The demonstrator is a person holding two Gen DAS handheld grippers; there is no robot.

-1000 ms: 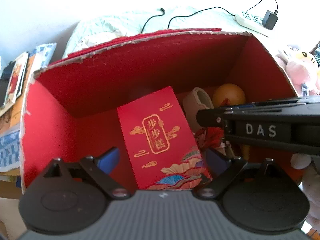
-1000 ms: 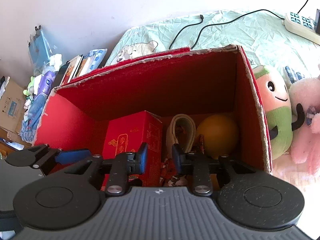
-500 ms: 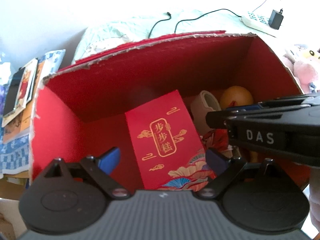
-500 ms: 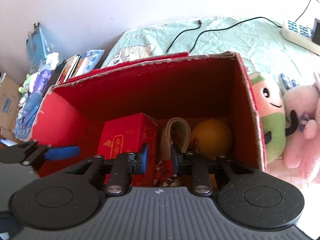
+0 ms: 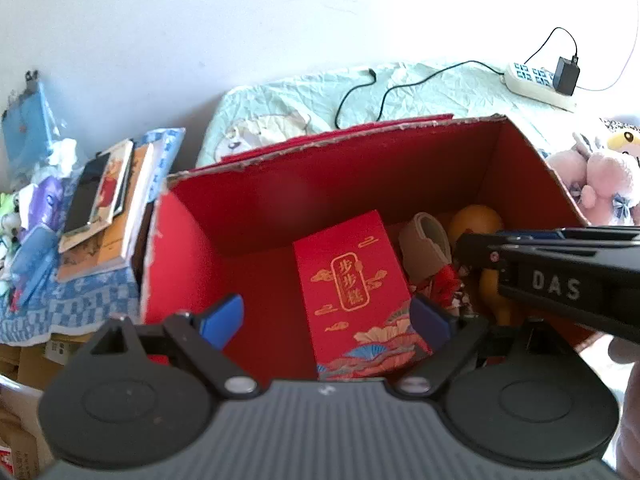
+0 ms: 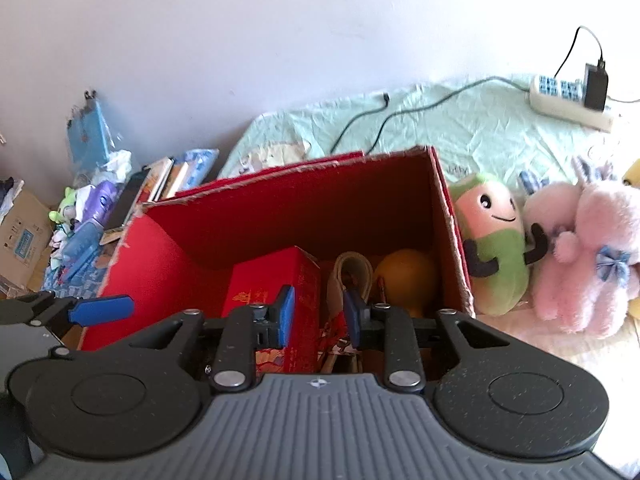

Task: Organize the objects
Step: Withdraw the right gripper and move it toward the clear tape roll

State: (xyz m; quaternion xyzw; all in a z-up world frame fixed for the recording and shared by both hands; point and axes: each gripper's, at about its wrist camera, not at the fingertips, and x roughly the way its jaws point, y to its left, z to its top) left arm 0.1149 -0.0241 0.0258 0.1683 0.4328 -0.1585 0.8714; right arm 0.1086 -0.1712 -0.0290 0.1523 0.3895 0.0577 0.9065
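A big red cardboard box (image 5: 320,184) stands open on the bed. Inside it are a small red gift box with gold characters (image 5: 352,280), a beige tape roll (image 5: 426,246), an orange ball (image 5: 476,220) and a small red figure (image 5: 448,284). My left gripper (image 5: 324,320) is open and empty above the box's near side, over the gift box. My right gripper (image 6: 318,314) is open with a narrower gap and empty, above the box between the gift box (image 6: 276,284) and the tape roll (image 6: 352,272). It crosses the left wrist view at the right (image 5: 552,280).
A green and pink plush (image 6: 494,240) and a pink plush (image 6: 584,248) lie right of the box. A power strip with charger (image 6: 572,98) and cables lie on the green sheet behind. Books (image 5: 108,204) and toys (image 6: 80,216) are piled at the left.
Both grippers have risen and pulled back from the box, so more of the room shows. The things inside the box have not moved.
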